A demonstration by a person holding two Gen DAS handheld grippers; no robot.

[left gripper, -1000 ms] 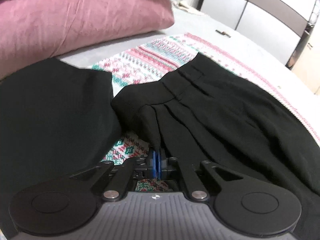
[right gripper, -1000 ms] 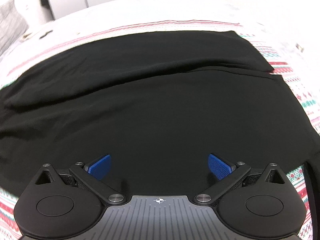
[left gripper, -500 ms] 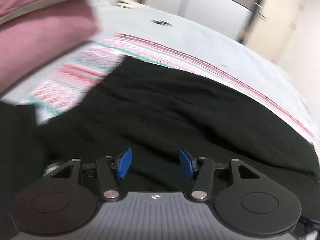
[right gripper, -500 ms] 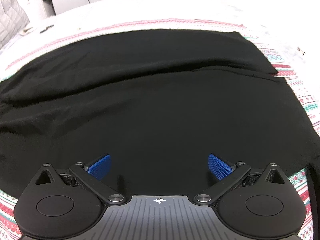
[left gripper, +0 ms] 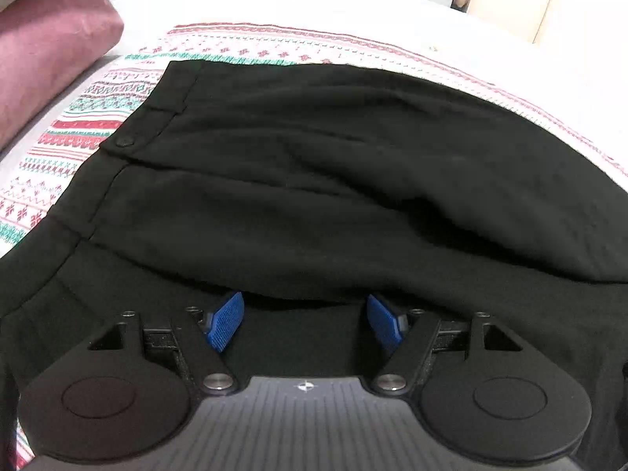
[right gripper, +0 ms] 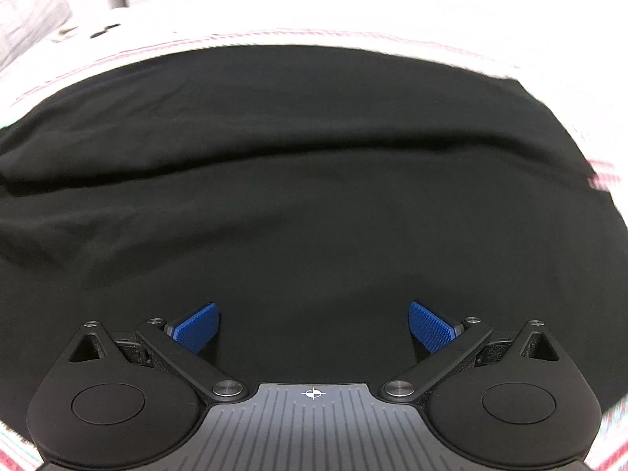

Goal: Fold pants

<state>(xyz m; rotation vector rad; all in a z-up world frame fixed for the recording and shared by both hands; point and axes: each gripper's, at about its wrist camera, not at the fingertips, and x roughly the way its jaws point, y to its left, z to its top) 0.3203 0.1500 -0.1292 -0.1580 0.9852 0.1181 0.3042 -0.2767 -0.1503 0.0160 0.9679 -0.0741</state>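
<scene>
Black woven-fabric pants (left gripper: 333, 180) lie spread on a bed, on top of a red, green and white patterned knit blanket (left gripper: 70, 125). In the left wrist view the waistband with its single dark button (left gripper: 125, 142) sits at centre left of the frame; the legs run off to the right edge. So the long axis goes left to right across both views, crosswise to the fingers of both grippers.

Left gripper (left gripper: 306, 320): partly open, blue pads apart, holding nothing. A raised fold edge of the cloth lies just above the pad tips, across the lower middle of the frame. A pink pillow (left gripper: 47, 47) fills the upper left corner, clear of the pants.

Right gripper (right gripper: 314, 325): wide open, empty, hovering over the leg fabric (right gripper: 314, 196). Whether the pads touch the cloth, I cannot tell. The leg ends fall toward the right edge of this view, blurred.

Judgement: the left gripper is nearer the waist, the right gripper nearer the hems. The next fold likely turns on that split: a lengthwise fold needs each gripper to take the near edge at its own end.
</scene>
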